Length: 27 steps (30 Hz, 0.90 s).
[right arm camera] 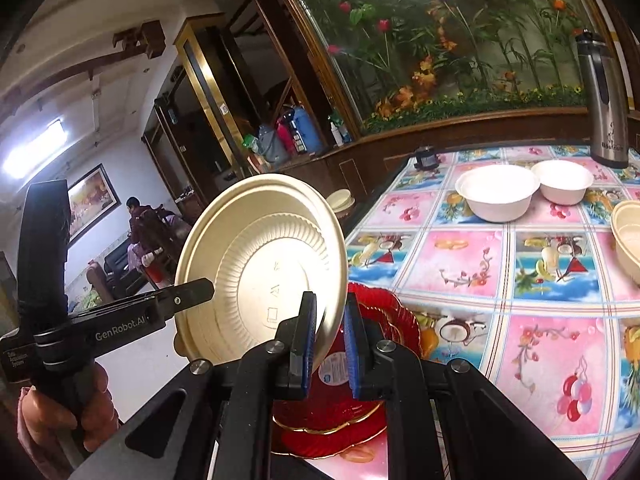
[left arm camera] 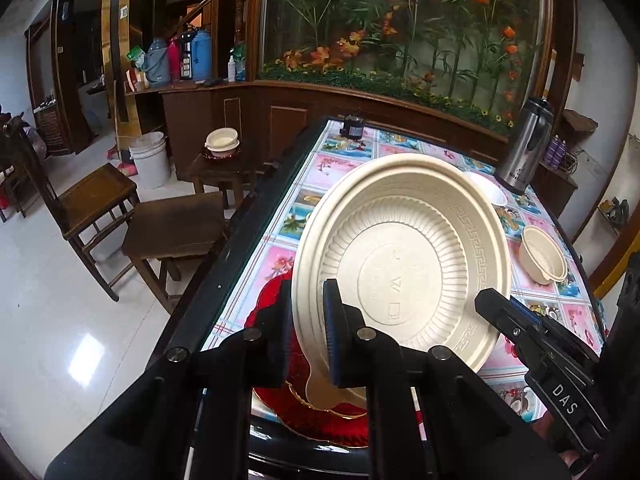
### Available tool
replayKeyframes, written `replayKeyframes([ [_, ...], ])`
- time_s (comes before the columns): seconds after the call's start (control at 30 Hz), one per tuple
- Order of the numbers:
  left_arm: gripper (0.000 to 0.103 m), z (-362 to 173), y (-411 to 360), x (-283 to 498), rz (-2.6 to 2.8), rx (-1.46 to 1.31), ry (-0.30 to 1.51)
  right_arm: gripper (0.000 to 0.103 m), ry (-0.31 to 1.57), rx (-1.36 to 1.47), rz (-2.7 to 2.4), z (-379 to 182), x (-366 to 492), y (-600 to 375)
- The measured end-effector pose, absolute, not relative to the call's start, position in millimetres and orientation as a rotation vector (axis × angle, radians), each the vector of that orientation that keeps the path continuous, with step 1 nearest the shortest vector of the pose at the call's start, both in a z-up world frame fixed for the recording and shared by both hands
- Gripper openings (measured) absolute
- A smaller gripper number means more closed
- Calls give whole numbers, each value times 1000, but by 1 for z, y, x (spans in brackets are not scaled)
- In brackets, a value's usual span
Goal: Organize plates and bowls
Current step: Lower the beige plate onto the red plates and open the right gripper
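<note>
1. left gripper (left arm camera: 308, 332): clamped on the rim of a beige ribbed plate (left arm camera: 404, 256), one blue-padded finger inside the rim, the other behind it.
2. the plate is tilted steeply, almost on edge, its moulded base facing the left wrist camera. it is held off the table, above the near left corner.
3. right gripper (right arm camera: 330, 332): its two blue pads sit on either side of the same plate's rim (right arm camera: 260, 268). a narrow gap shows on the right pad's side, so i cannot tell whether it is pinching or only bracketing the rim.
4. in the left wrist view the right gripper's black body (left arm camera: 532, 336) reaches in at the plate's right edge; in the right wrist view the left gripper's body (right arm camera: 120, 320) reaches in from the left, a hand (right arm camera: 60, 416) on its handle.
5. under the raised plate: red glass plates with gold edging (right arm camera: 340, 408), stacked on the table's near corner.
6. table (right arm camera: 520, 288) carries a pink and blue fruit-print cloth.
7. two white bowls (right arm camera: 498, 192) stand touching each other at the far side of the table, near a steel thermos flask (right arm camera: 604, 100).
8. a beige bowl stack (left arm camera: 544, 254) stands at the right side of the table, apart from the white bowls.
9. off the table, on a small wooden stool, another bowl stack (left arm camera: 222, 142); a white bucket (left arm camera: 150, 158) stands on the floor beside it.
</note>
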<state>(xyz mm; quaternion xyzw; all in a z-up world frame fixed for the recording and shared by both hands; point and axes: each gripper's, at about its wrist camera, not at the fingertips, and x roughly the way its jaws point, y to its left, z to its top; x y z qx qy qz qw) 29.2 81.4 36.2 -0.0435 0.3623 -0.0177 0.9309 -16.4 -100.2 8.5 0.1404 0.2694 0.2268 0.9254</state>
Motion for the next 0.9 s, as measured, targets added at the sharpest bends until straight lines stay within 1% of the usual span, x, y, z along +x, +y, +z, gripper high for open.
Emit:
replayKeyframes([
  [0.4, 12, 1, 82, 39, -28, -84, 838, 13, 671, 297, 443, -26, -1, -97],
  [0.9, 12, -25, 80, 46, -24, -79, 916, 13, 738, 308, 425, -50, 3, -100],
])
